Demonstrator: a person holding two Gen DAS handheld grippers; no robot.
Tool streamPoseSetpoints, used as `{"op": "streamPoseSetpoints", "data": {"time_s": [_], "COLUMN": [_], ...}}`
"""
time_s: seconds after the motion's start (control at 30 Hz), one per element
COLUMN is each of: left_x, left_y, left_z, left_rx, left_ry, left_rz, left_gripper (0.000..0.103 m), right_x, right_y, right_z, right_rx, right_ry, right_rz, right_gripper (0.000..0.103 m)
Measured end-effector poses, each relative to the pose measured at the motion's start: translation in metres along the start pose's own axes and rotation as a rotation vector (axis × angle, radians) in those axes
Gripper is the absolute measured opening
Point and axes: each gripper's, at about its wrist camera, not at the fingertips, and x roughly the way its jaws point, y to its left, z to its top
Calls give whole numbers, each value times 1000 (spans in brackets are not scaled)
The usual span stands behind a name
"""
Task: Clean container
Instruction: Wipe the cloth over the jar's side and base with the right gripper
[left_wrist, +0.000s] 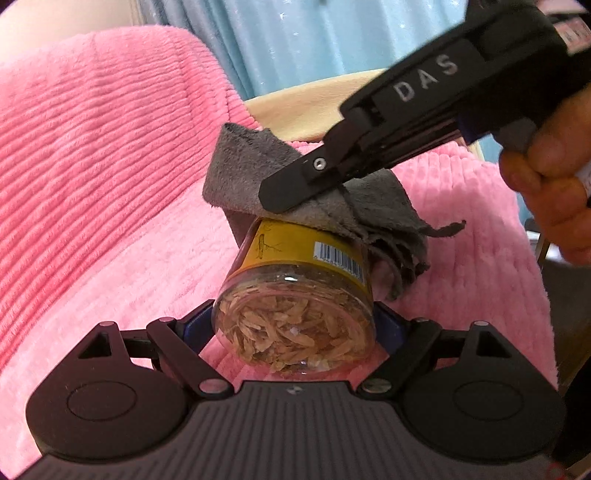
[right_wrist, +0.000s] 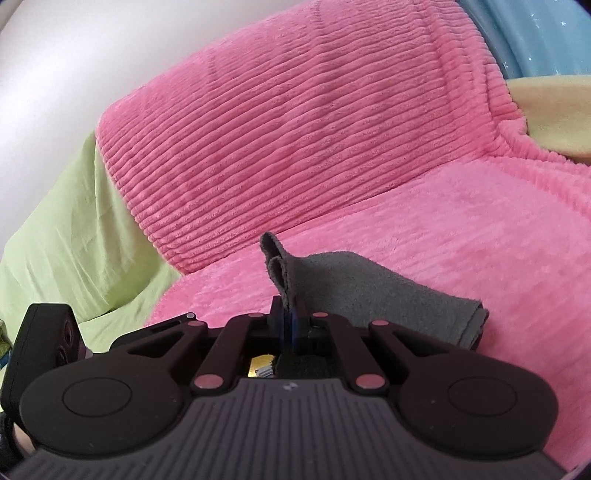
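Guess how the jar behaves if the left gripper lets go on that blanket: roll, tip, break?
The jar is round and held on its side in the left gripper, so it would probably roll. The plush pink blanket should damp that and cushion it. The wall looks clear and smooth, likely slippery. The dried flakes suggest it's fairly light.

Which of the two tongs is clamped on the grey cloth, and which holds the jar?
The right tongs pinch the grey cloth, draping it over the jar's top. The left tongs instead grip the yellow-labelled jar by its clear base.
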Motion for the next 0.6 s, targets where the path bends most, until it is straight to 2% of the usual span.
{"op": "streamPoseSetpoints", "data": {"time_s": [0.1, 0.37, 0.43, 0.53, 0.6], "left_x": [1, 3, 2, 5, 7], "left_y": [9, 9, 5, -3, -9], "left_z": [1, 1, 0, 1, 0], "left_rx": [-38, -18, 15, 116, 174], "left_ry": [3, -3, -6, -5, -4], "left_rz": [-23, -20, -3, 62, 98], "left_gripper": [87, 86, 86, 86, 86], "right_x": [0, -1, -1, 1, 2], "right_y": [-1, 5, 15, 28, 29], "right_z": [1, -1, -4, -9, -9], "right_rx": [1, -8, -52, -95, -102], "right_ry": [-2, 2, 27, 75, 87], "right_rz": [3, -10, 16, 85, 101], "right_gripper": [1, 1, 2, 3, 2]}}
